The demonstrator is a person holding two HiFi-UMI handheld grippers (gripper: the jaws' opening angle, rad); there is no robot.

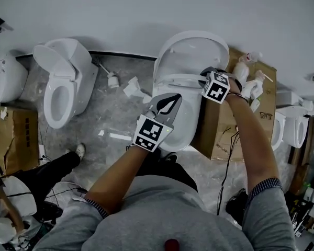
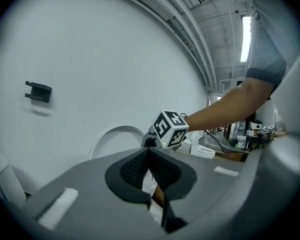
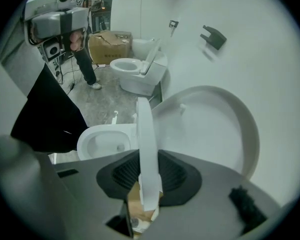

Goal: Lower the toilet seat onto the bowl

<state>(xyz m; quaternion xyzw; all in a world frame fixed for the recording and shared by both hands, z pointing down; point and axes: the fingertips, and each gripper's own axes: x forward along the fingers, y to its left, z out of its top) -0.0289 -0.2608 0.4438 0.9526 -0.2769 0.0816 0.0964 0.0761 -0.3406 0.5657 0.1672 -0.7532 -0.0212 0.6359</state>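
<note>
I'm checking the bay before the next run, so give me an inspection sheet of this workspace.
Surface: grey mottled floor.
Job's things: toilet seat partly raised over the bowl; lid up against the wall.
Clutter: cardboard box beside the bowl, bottles on it; white scraps on the floor.
Grippers: right gripper shut on the seat's rim; left gripper shut, empty.
Cables: black cable by the box.
Surroundings: second toilet at left; a person's leg nearby.

The toilet point(image 1: 188, 124) is seen from steeply above in the head view. The right gripper view is aimed down, close along its raised toilet seat point(image 3: 146, 144). The left gripper view is pointed level at the wall point(image 2: 90, 59) behind. Its lid point(image 2: 116, 129) is shared by all.
</note>
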